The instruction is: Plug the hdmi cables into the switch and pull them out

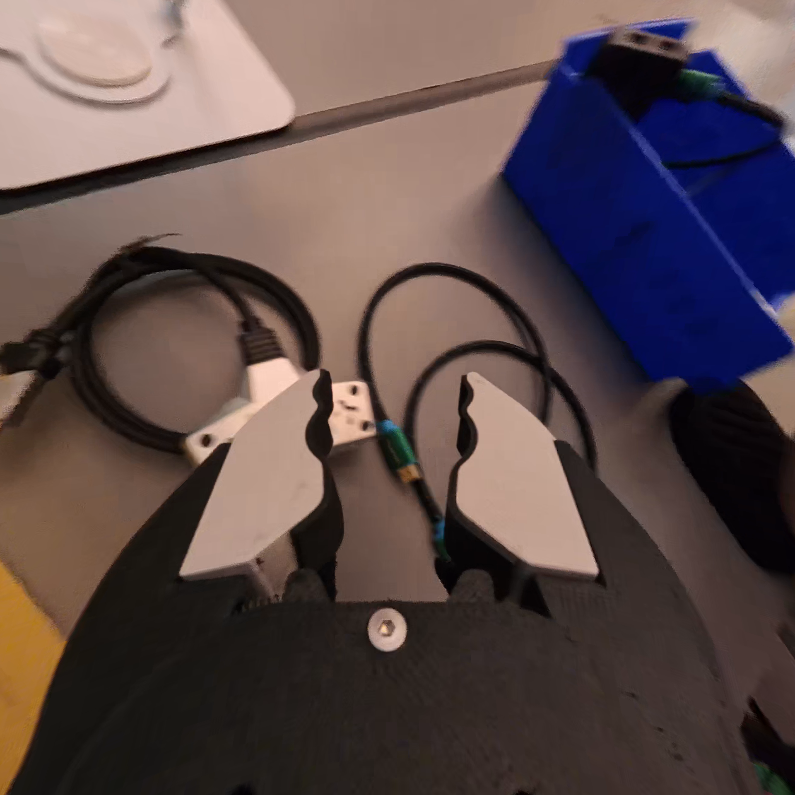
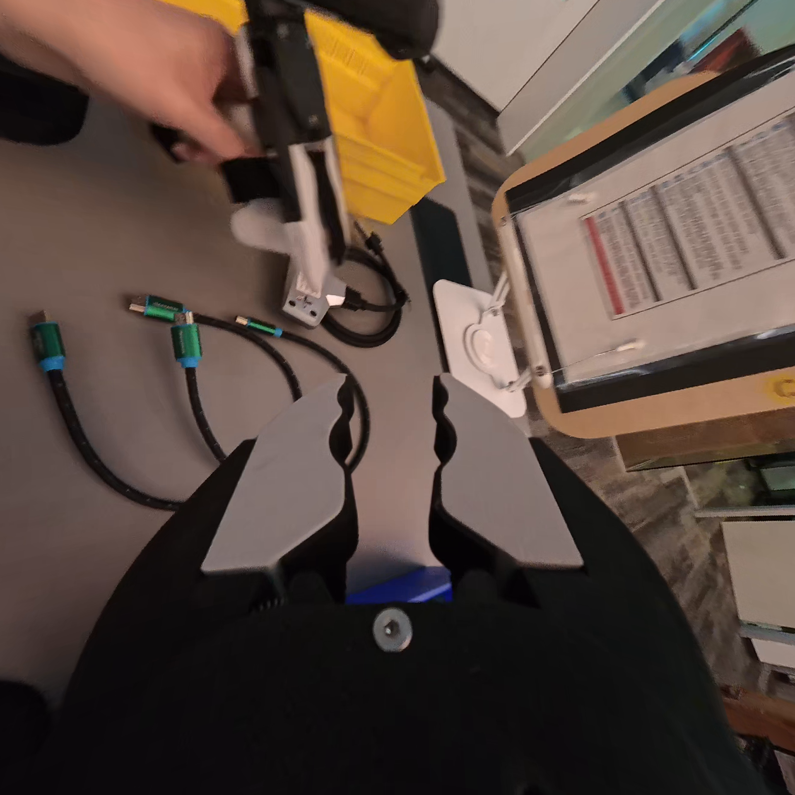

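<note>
Both grippers open, nothing held: left gripper (image 1: 391, 413) fingers spread just above the grey desk (image 1: 387, 180), right gripper (image 2: 389, 423) fingers likewise apart and well back from the work. Switch (image 2: 306, 306), a small silver box, flat on the desk; taken as landmark. In the right wrist view the left gripper hangs directly over the switch, a bare hand (image 2: 142, 81) on its handle. One thick black cable (image 2: 370, 318) already seated in the switch's far end, its slack coiled just beyond. Green-shelled HDMI plugs (image 2: 165, 306) counted in the right wrist view: four, all loose on the desk on the near side of the switch, none inserted; the thinnest one (image 2: 260, 326) nearest it. Cords braided black; two or more cables, pairing of ends not resolvable. Bins: one yellow bin (image 2: 378, 129) beyond the switch, one blue bin (image 1: 636, 206) well off to its side, holding a black adapter (image 1: 636, 56) with one more green plug. One white stand base (image 2: 482, 344) near the switch. Risks, as judgement: switch unclamped, so insertion force likely slides it unless pinned; plug possibly gripped upside-down or skewed, jamming at the port; looped cords apt to snag open fingers; motion blur in both views, alignment uncertain.
</note>
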Demonstrator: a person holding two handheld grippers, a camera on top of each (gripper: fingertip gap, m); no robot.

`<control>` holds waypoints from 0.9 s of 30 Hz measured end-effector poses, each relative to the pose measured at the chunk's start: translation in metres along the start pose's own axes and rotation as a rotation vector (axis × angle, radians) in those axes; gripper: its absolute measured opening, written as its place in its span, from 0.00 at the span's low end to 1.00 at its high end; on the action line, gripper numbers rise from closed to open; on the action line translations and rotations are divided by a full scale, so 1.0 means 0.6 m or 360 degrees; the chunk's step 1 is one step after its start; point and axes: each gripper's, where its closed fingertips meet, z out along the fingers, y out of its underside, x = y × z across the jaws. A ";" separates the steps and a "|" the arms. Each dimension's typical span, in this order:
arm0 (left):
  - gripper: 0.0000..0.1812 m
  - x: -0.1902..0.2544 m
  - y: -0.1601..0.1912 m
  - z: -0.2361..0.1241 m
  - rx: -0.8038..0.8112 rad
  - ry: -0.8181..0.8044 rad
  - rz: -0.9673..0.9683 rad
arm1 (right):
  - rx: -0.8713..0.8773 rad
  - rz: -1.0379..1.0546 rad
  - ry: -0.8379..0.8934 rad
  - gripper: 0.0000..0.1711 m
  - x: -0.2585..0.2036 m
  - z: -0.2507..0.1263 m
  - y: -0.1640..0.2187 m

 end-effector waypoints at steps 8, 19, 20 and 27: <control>0.39 0.135 0.128 -0.005 -0.0052 0.0626 0.0052 | 0.0284 -0.0137 0.0242 0.19 0.028 -0.049 -0.064; 0.10 0.129 0.174 0.026 -0.0276 0.0750 -0.0028 | 0.0225 -0.0249 0.0222 0.19 0.013 -0.022 -0.066; 0.06 0.132 0.179 0.028 -0.0313 0.0772 -0.0024 | 0.0219 -0.0250 0.0219 0.19 0.013 -0.019 -0.065; 0.06 0.167 0.095 -0.041 -0.0213 0.0907 0.0022 | 0.0282 -0.0309 0.0174 0.18 -0.002 -0.004 -0.077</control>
